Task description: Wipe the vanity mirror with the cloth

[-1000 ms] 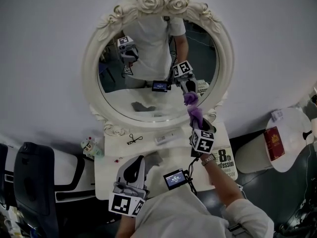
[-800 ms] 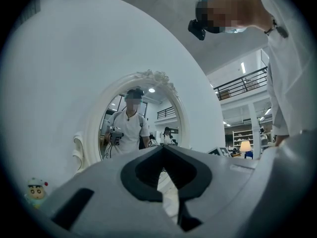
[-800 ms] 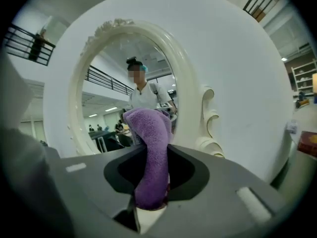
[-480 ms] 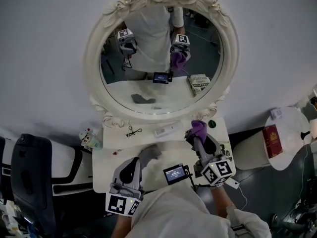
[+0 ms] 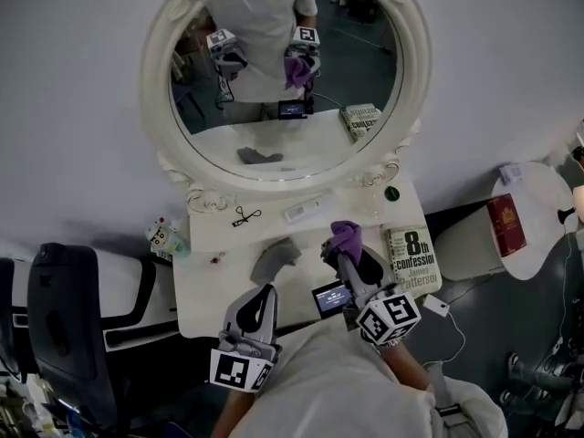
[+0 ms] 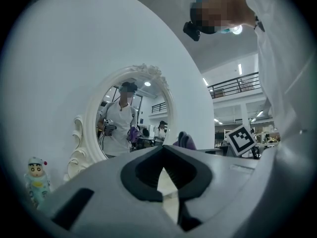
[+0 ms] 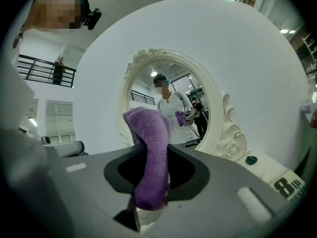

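- Jaws of the right gripper [image 5: 348, 255] clamp the purple cloth [image 5: 345, 236] above the desk [image 5: 217, 286], apart from the vanity mirror [image 5: 365, 62].
- Left gripper [image 5: 265, 292] jaws meet at their tips, holding nothing, near the desk's front edge.

Left tool [image 6: 163, 149] jaws together, empty; vanity mirror [image 6: 130, 117] ahead; figurine [image 6: 35, 175] far left.

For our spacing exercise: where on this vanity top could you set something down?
Bare tabletop lies left of the grey cloth, toward the figurine, and between the white tube and green cap. The right side is crowded: book, plus the right gripper holding the purple cloth.
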Motion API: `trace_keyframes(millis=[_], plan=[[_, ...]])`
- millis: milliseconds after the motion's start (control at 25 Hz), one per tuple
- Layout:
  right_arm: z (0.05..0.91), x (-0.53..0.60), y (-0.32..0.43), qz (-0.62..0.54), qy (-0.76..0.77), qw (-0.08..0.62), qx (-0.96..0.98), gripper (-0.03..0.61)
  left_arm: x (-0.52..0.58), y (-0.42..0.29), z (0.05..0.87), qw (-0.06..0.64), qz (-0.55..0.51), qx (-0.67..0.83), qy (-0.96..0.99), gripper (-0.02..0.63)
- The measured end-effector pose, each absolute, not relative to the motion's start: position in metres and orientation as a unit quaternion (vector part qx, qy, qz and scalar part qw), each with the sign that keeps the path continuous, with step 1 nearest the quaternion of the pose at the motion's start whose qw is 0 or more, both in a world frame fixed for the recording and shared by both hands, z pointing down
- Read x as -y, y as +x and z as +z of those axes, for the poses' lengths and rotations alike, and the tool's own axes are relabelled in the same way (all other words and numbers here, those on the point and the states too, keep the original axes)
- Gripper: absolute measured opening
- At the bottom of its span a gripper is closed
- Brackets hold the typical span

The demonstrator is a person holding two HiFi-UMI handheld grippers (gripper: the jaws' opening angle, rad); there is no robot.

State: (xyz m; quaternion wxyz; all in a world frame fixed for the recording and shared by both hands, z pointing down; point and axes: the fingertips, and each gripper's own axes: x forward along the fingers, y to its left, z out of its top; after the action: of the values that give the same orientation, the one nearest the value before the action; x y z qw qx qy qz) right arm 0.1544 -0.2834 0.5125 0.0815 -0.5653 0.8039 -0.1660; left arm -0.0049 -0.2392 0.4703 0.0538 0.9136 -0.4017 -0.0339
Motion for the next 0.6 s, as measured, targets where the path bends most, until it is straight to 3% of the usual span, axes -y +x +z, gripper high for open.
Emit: trace_keyframes(millis=[600], plan=[[0.533, 0.26, 0.127, -0.192, -0.554, 0.065, -0.807, 0.112, 0.217, -0.007, 0.477, 0.069, -0.054, 0.405, 0.91, 0.008]])
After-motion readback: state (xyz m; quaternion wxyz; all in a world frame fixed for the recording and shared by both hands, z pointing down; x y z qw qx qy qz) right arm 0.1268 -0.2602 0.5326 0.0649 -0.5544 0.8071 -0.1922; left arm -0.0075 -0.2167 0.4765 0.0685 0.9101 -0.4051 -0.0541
